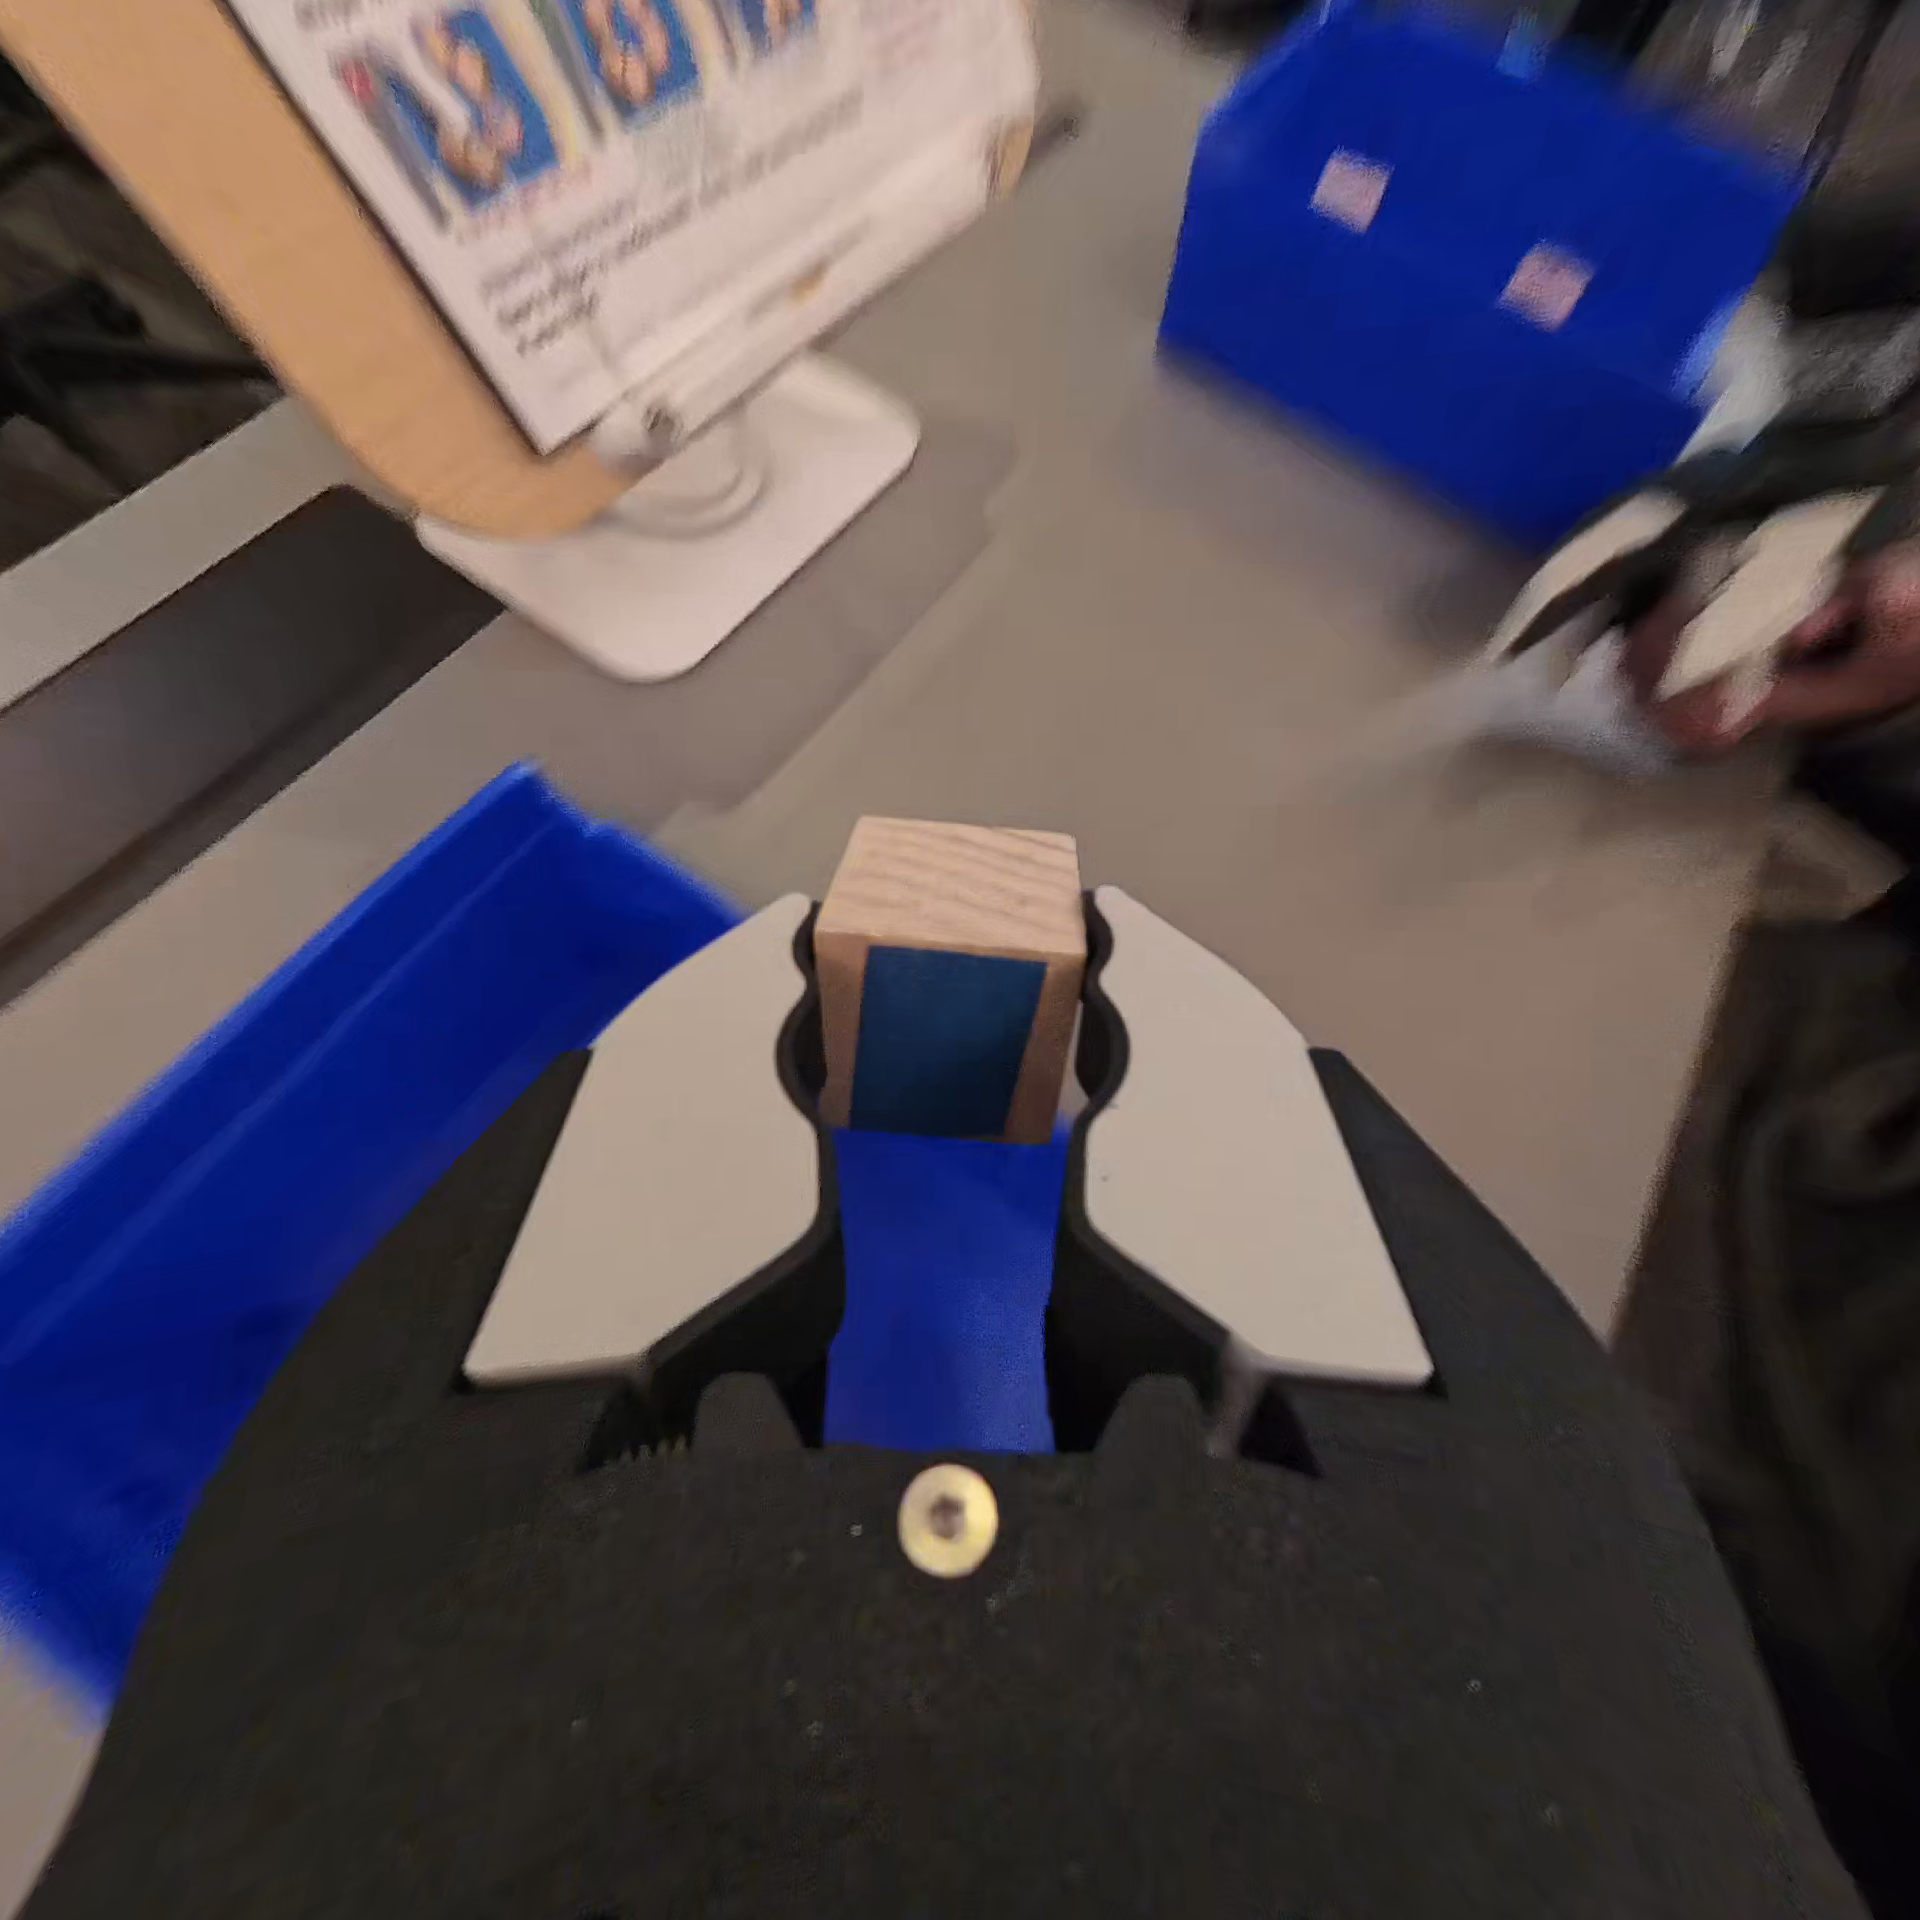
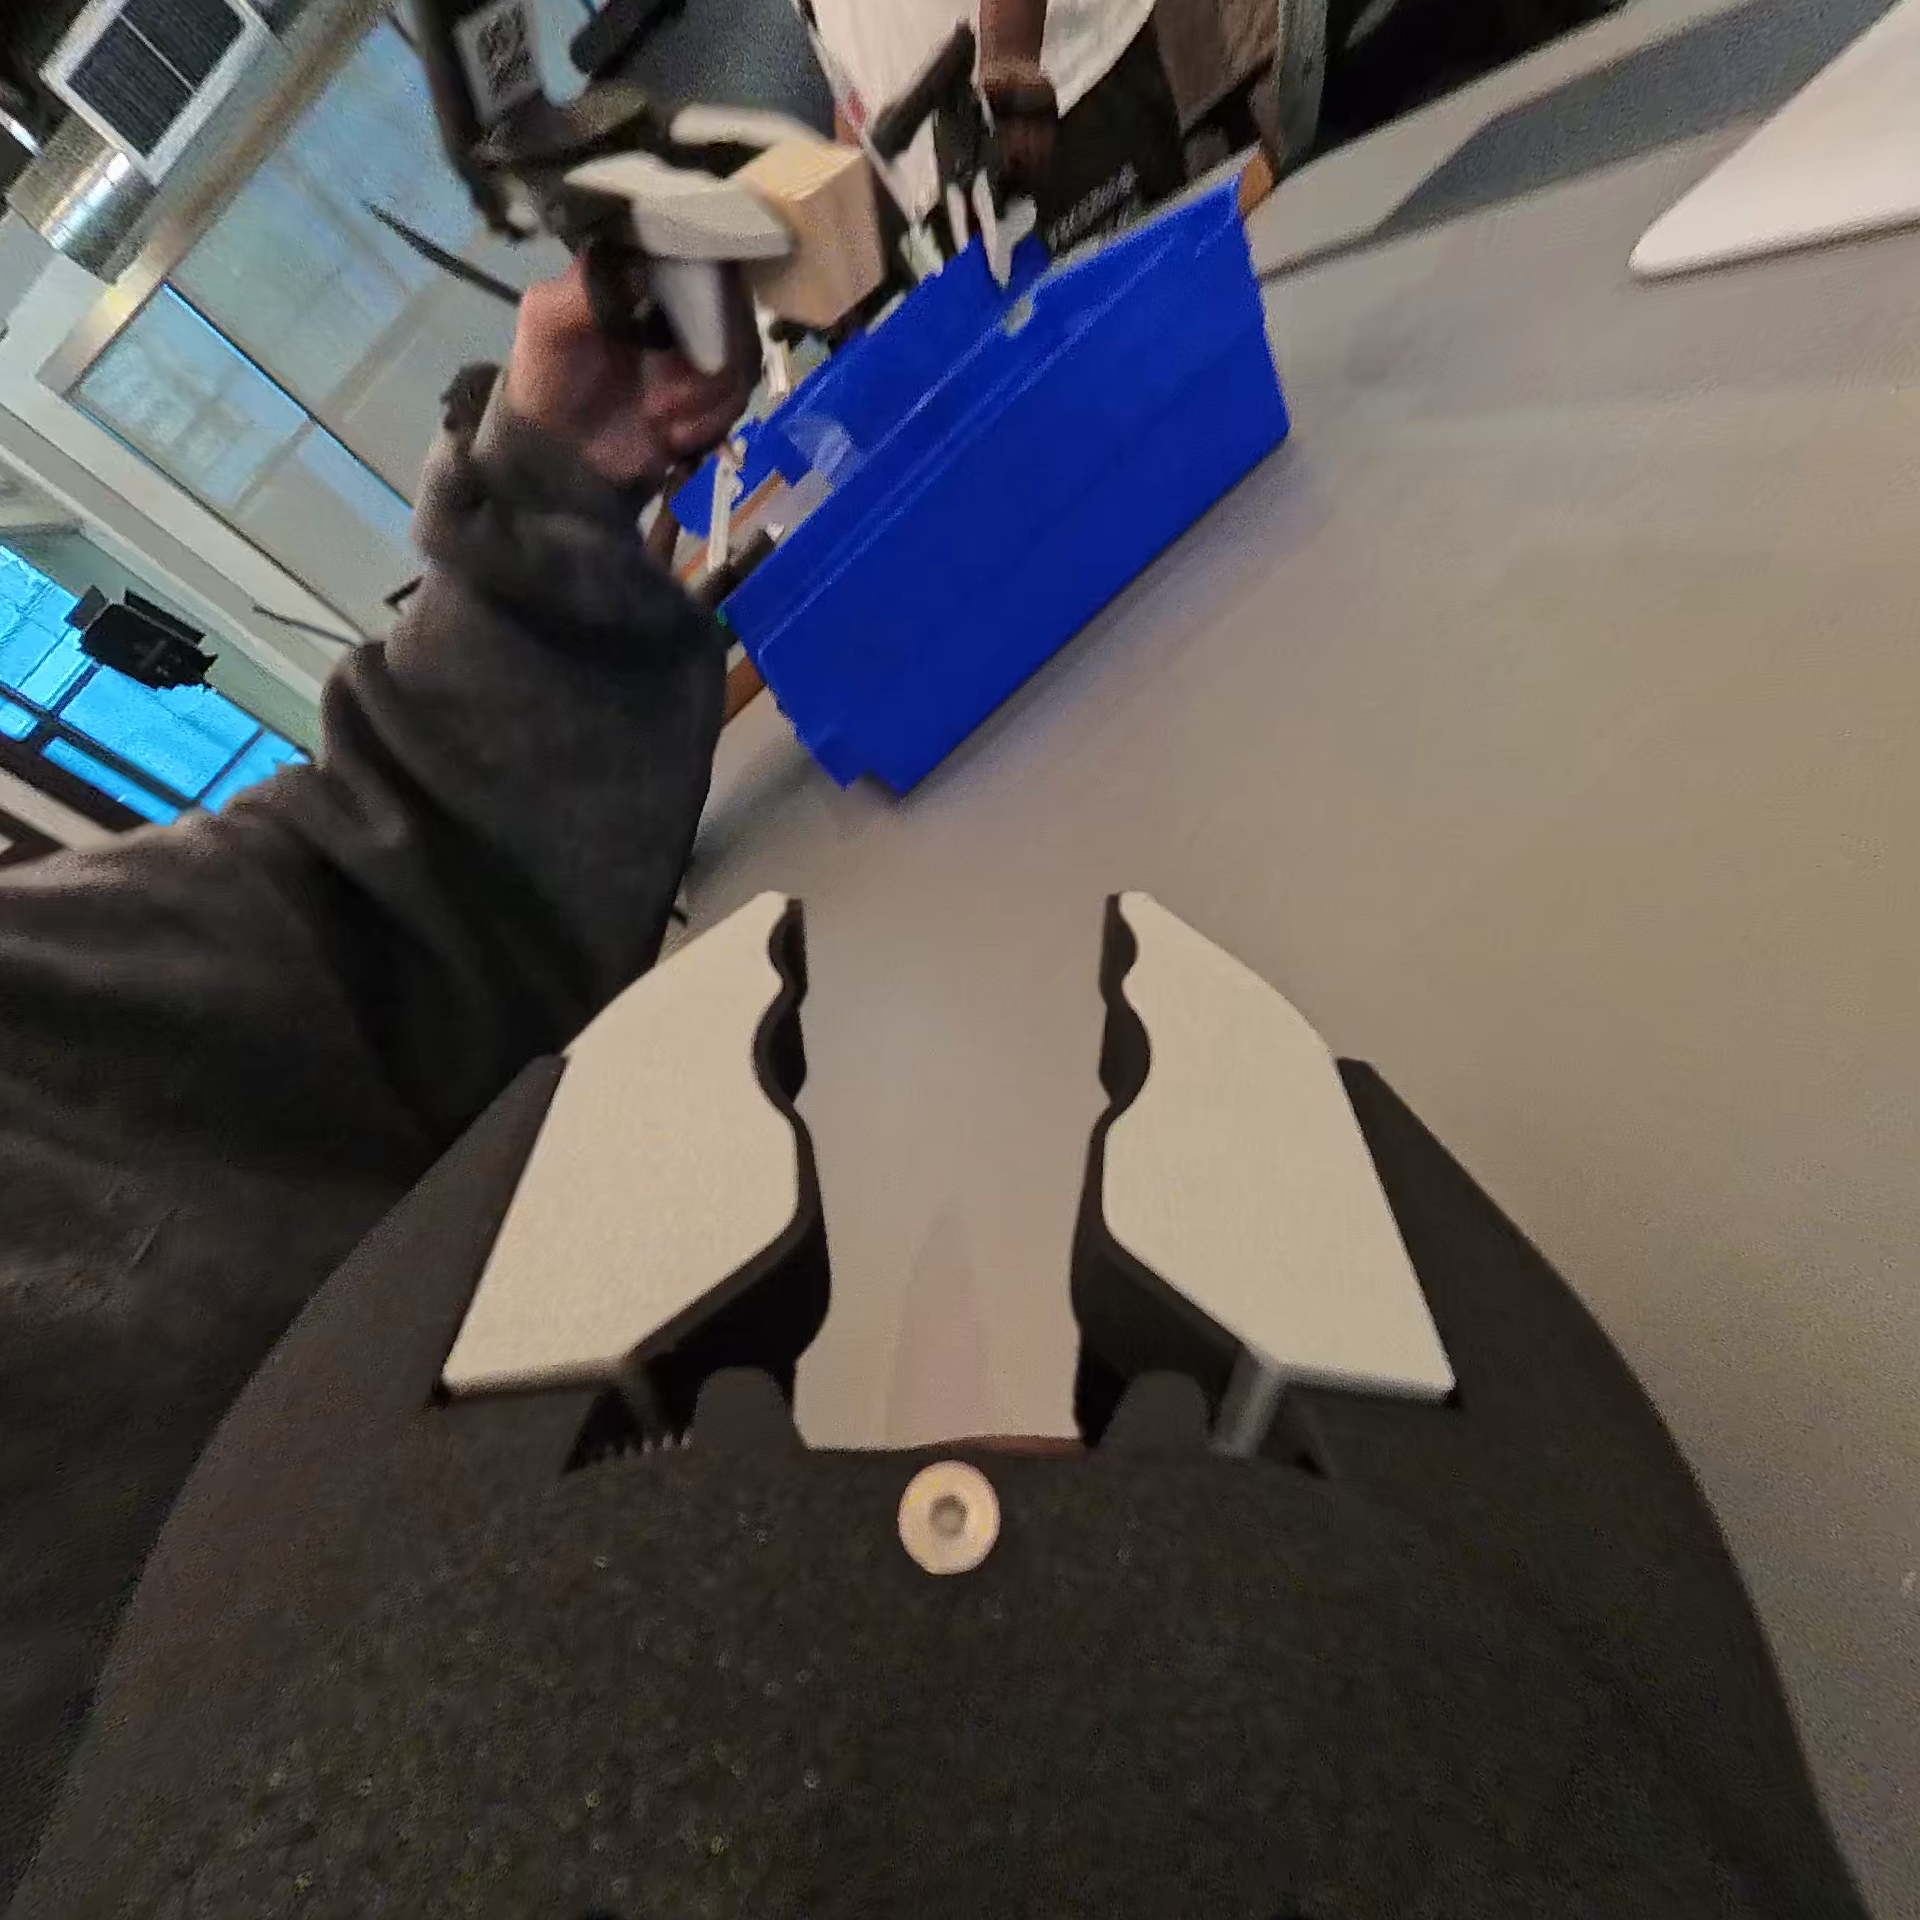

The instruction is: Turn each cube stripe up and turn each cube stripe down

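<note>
The near bin (image 1: 260, 1195) is smeared by motion, cut off at the left edge and partly hidden under the left tool (image 1: 951, 925). The right tool (image 1: 1704, 613) (far right, in a hand) is too blurred to read. The cube (image 2: 821, 223) is half hidden.

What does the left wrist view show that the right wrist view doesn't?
Left wrist only: the blue stripe on the wooden cube, facing the camera, and a second blue bin farther off. Right wrist only: the right gripper up close, open and empty over the grey table. Both show the left gripper clamping the cube above a blue bin.
</note>
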### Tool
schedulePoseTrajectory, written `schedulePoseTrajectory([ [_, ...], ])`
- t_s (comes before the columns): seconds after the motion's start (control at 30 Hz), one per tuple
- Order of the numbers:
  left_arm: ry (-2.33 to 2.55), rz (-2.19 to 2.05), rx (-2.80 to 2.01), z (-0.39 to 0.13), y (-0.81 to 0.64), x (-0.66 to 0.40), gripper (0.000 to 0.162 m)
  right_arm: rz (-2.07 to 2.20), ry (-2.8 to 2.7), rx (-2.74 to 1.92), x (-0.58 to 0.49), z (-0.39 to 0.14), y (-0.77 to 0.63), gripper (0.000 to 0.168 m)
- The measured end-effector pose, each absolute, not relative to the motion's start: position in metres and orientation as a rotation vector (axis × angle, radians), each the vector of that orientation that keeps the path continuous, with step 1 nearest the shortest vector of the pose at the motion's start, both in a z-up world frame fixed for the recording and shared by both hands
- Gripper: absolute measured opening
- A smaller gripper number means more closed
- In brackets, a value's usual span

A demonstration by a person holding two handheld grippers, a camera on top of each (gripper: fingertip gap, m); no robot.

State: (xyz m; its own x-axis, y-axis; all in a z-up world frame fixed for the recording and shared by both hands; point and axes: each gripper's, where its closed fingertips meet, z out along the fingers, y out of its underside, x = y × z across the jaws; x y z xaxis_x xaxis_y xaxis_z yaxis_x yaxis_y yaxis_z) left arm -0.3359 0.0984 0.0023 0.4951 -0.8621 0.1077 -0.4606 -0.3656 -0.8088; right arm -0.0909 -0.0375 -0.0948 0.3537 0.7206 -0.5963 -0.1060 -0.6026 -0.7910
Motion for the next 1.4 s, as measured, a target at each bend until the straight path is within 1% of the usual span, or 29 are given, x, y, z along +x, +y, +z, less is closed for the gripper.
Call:
schedulePoseTrajectory([
  [0.1,0.853,-0.998,-1.966,0.026,0.065,-0.292,0.045,1.326,-0.547,-1.756,-0.103,-0.080,-0.017,0.067],
  [0.2,0.750,-1.319,-1.902,0.035,0.029,-0.242,0.044,1.471,-0.582,-1.691,-0.129,-0.057,-0.021,0.070],
  [0.3,0.779,-1.500,-1.883,0.024,-0.004,-0.194,0.045,1.674,-0.573,-1.635,-0.155,-0.032,-0.035,0.072],
  [0.43,0.814,-1.570,-1.899,0.000,-0.025,-0.148,0.045,1.740,-0.533,-1.598,-0.165,-0.022,-0.043,0.072],
  [0.47,0.805,-1.587,-1.905,-0.006,-0.026,-0.140,0.045,1.739,-0.515,-1.592,-0.163,-0.022,-0.042,0.071],
  [0.5,0.791,-1.619,-1.905,-0.010,-0.027,-0.133,0.044,1.733,-0.499,-1.589,-0.159,-0.023,-0.041,0.067],
  [0.57,0.767,-1.704,-1.910,-0.017,-0.030,-0.119,0.045,1.719,-0.503,-1.607,-0.151,-0.029,-0.040,0.045],
  [0.7,0.717,-1.811,-1.874,-0.021,-0.031,-0.111,0.046,1.709,-0.465,-1.607,-0.138,-0.033,-0.037,0.045],
  [0.73,0.691,-1.830,-1.867,-0.019,-0.030,-0.115,0.061,1.698,-0.468,-1.630,-0.136,-0.036,-0.038,0.045],
  [0.77,0.653,-1.847,-1.852,-0.017,-0.030,-0.122,0.088,1.677,-0.463,-1.649,-0.134,-0.039,-0.037,0.045],
  [0.8,0.620,-1.850,-1.817,-0.014,-0.032,-0.133,0.097,1.663,-0.453,-1.654,-0.130,-0.040,-0.036,0.045],
  [0.83,0.582,-1.798,-1.798,-0.016,-0.034,-0.145,0.095,1.665,-0.445,-1.648,-0.127,-0.039,-0.036,0.045],
  [0.93,0.585,-1.555,-1.781,-0.048,-0.064,-0.168,0.095,1.663,-0.420,-1.624,-0.114,-0.032,-0.034,0.044],
  [1.0,0.700,-1.454,-1.785,-0.071,-0.099,-0.170,0.090,1.601,-0.436,-1.617,-0.103,-0.022,-0.032,0.044],
  [1.1,0.845,-1.311,-1.795,-0.090,-0.130,-0.169,0.083,1.397,-0.498,-1.599,-0.073,0.005,-0.028,0.045],
  [1.17,0.927,-1.253,-1.800,-0.092,-0.138,-0.166,0.078,1.213,-0.481,-1.611,-0.035,0.026,-0.020,0.045],
  [1.23,0.977,-1.232,-1.772,-0.091,-0.141,-0.162,0.077,0.963,-0.400,-1.683,0.021,0.036,-0.006,0.045],
  [1.3,1.041,-1.196,-1.794,-0.100,-0.144,-0.158,0.073,0.679,-0.308,-1.857,0.084,0.020,0.007,0.045],
  [1.4,1.088,-1.150,-1.825,-0.113,-0.146,-0.155,0.073,0.359,-0.180,-2.140,0.160,-0.033,0.012,0.045],
])
